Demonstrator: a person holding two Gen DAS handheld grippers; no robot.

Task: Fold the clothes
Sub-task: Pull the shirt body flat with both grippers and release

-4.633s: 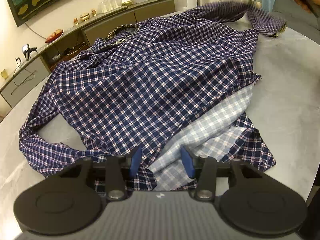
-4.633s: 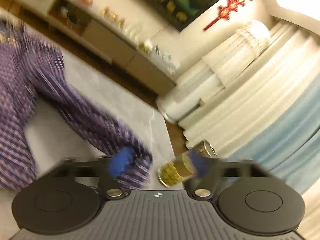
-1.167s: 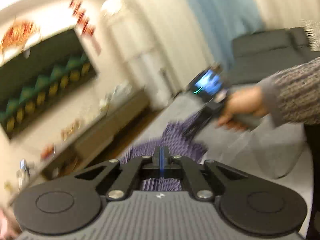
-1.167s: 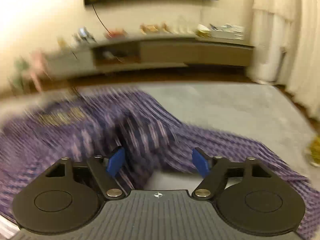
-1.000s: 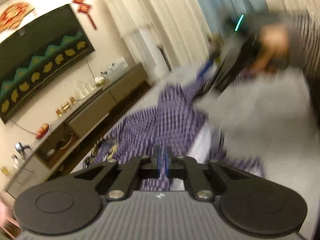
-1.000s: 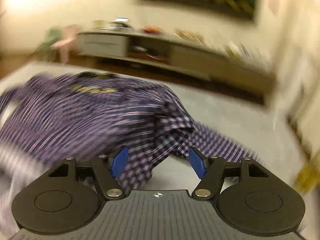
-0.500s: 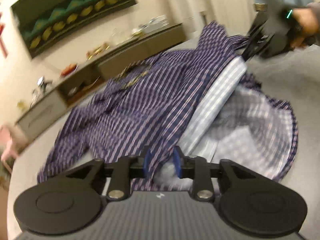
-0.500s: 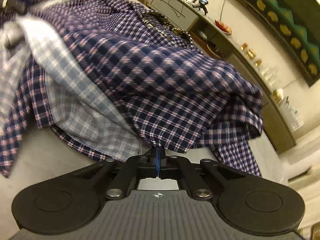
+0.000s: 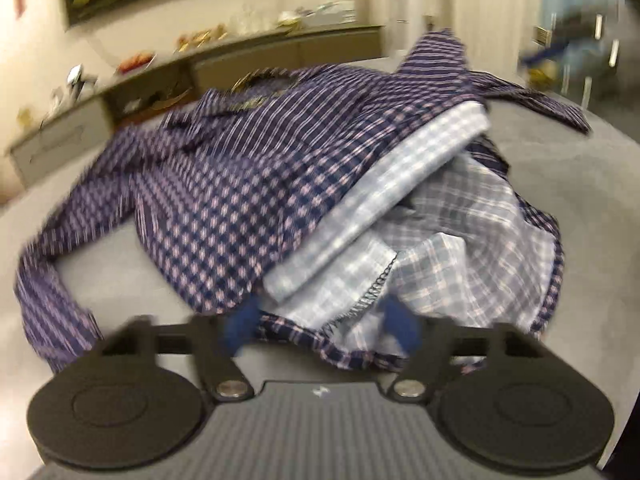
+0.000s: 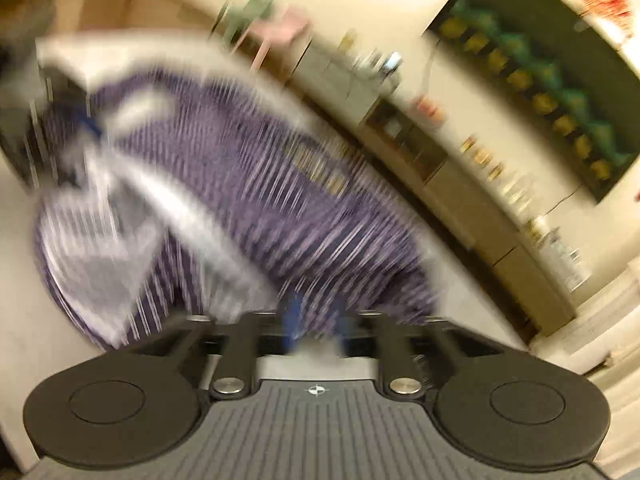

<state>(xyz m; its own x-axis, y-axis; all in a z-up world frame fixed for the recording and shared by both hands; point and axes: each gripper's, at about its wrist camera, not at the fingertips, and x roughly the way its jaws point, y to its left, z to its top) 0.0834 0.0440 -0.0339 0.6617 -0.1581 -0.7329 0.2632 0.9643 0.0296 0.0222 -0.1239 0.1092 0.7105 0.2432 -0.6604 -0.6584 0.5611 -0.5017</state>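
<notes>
On table (image 9: 568,184), rumpled plaid shirt (image 9: 248,184)

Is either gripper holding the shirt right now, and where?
Left gripper: nothing; jaws just opened, shirt hem loose between them. Right gripper: jaws just opened, too blurred to tell.

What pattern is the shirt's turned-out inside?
The inside is a pale blue-and-white check, lighter than the navy shirt; clearest in the left wrist view.
</notes>
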